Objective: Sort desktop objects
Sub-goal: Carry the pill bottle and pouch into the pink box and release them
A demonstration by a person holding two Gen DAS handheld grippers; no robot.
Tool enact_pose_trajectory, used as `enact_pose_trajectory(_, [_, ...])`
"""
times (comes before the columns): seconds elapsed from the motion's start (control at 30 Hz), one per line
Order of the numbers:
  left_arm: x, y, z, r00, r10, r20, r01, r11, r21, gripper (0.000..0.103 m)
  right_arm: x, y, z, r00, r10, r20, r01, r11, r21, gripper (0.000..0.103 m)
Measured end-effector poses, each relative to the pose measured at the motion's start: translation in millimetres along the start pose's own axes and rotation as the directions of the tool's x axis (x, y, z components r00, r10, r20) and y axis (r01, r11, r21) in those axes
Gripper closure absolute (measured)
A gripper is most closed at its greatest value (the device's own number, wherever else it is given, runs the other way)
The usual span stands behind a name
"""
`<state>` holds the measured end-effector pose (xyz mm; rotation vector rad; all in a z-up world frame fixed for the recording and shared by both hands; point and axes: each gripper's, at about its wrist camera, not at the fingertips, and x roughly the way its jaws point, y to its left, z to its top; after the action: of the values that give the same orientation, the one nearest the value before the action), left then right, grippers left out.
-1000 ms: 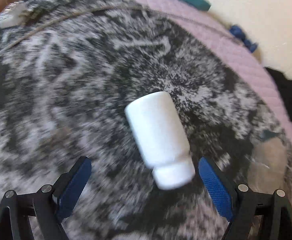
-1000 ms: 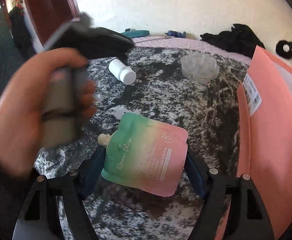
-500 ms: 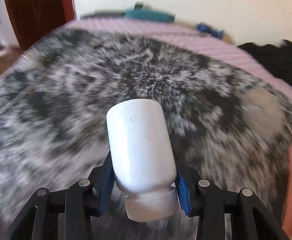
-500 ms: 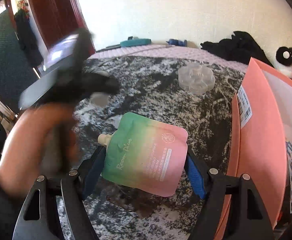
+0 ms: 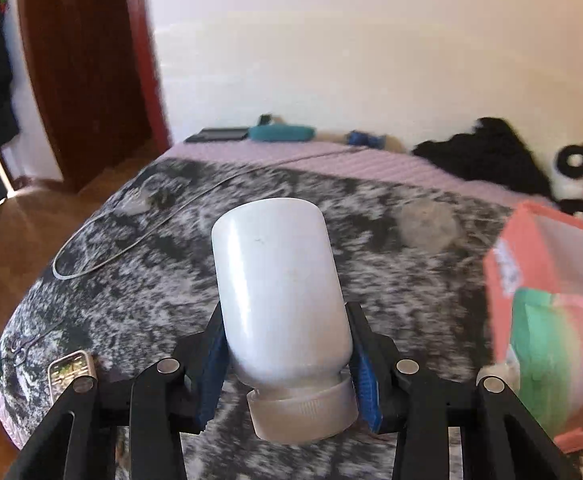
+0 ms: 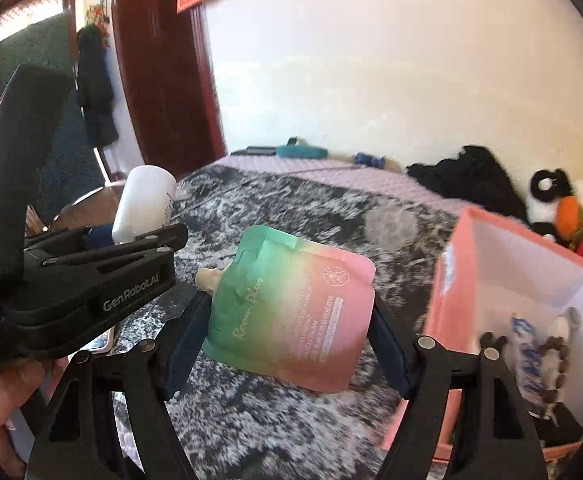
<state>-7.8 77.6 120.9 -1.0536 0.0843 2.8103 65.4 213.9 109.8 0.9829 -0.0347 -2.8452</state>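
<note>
A: Left gripper (image 5: 287, 360): blue pads clamped on a white plastic bottle with a ribbed screw cap (image 5: 281, 300), gripped low on the body just above the cap. Cap sits toward the camera, base points away, so the long axis runs along the fingers. It is clear of the surface.

B: Right gripper (image 6: 287, 344): jaws set wide, closed on a flat green-to-pink spouted refill pouch (image 6: 291, 312), pads on its two side edges. Spout points left, flat face to the camera. Also lifted off.

A: Surface below is a bed under a black-and-white mottled blanket (image 5: 151, 280). Destination looks like the open pink cardboard box (image 6: 523, 276) at the right, which already has small items in it.

B: Key relation: the box lies to the right of both loads. The pouch is just beside the box's near wall, and the bottle is further left, beyond the pouch.

A: Judgement, then: the right hand is nearer and likely drops first. The bottle has to cross over the pouch's side, so collision between the two grippers is the risk.

B: Agreed. The box wall stands higher than the blanket, so both loads need to clear its rim.
</note>
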Motion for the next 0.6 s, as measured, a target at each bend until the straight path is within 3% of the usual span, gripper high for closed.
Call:
enact_pose_trajectory(0.17, [-32, -57, 8, 0.996, -0.083, 0.039, 0.081, 0.995, 0.052, 0.057, -52, -39, -2, 0.992, -0.101, 0.070, 0.099, 0.995, 0.030, 0.025])
enact_pose_trajectory(0.3, [-52, -115, 18, 0.982, -0.179, 0.056, 0.173, 0.980, 0.100, 0.057, -92, -86, -6, 0.978, -0.178, 0.108, 0.166, 0.980, 0.108, 0.025])
enact_pose_trajectory(0.6, [-67, -224, 34, 0.943, -0.324, 0.071, 0.306, 0.932, 0.194, 0.056, -154, -202, -20, 0.922, -0.362, 0.136, 0.303, 0.895, 0.329, 0.025])
